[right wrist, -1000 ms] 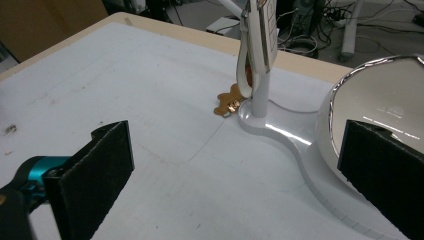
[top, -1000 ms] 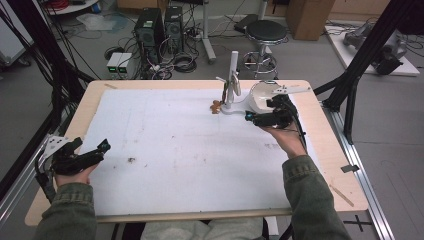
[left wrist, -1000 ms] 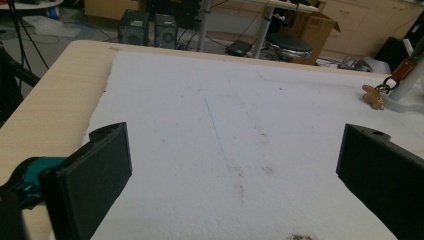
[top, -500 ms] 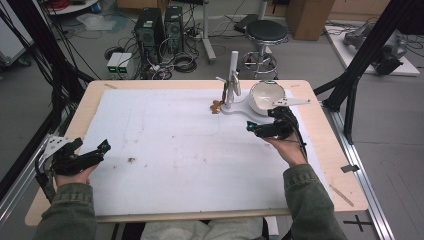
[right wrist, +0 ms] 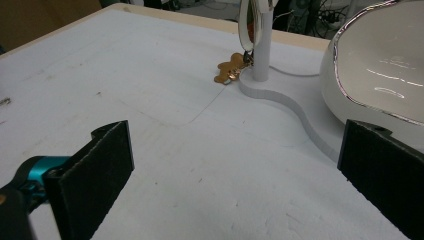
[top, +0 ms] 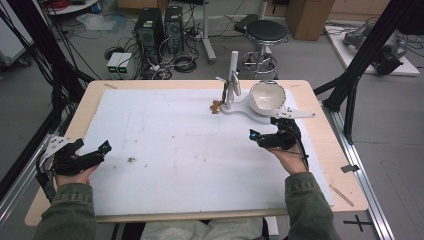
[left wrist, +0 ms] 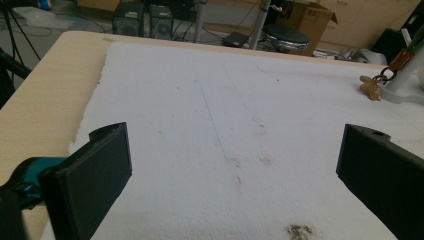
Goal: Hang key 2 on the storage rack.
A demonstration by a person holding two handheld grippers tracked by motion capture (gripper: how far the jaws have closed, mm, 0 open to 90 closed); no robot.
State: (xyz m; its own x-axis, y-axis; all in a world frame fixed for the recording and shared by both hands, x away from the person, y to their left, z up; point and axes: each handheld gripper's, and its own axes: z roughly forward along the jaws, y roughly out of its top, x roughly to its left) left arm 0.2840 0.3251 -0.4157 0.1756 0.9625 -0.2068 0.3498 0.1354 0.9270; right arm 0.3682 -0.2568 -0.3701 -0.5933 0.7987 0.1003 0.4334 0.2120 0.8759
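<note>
I have the right gripper (top: 261,138) hovering low over the white, slightly rough foam sheet (top: 190,145) that covers the pale wooden tabletop (top: 85,107), its black jaws spread wide and holding nothing. Just beyond the right-hand jaw in the right gripper view sits the glossy white ceramic bowl with a thin metallic rim (right wrist: 380,75); from what I can see of its inside, it looks bare. The bowl rests on a flat white curved base plate (right wrist: 295,112) whose edge sweeps between my jaws. Farther ahead, nearer the middle of the gap, a slim white upright post (right wrist: 261,45) rises from that plate, and a small golden-brown gingerbread-man charm (right wrist: 229,69) lies on the sheet at its foot, touching the plate's edge.

My left gripper (top: 85,159) rests well apart from all this, jaws released and empty, with a small dark crumbly stain (left wrist: 300,231) on the sheet between them.
</note>
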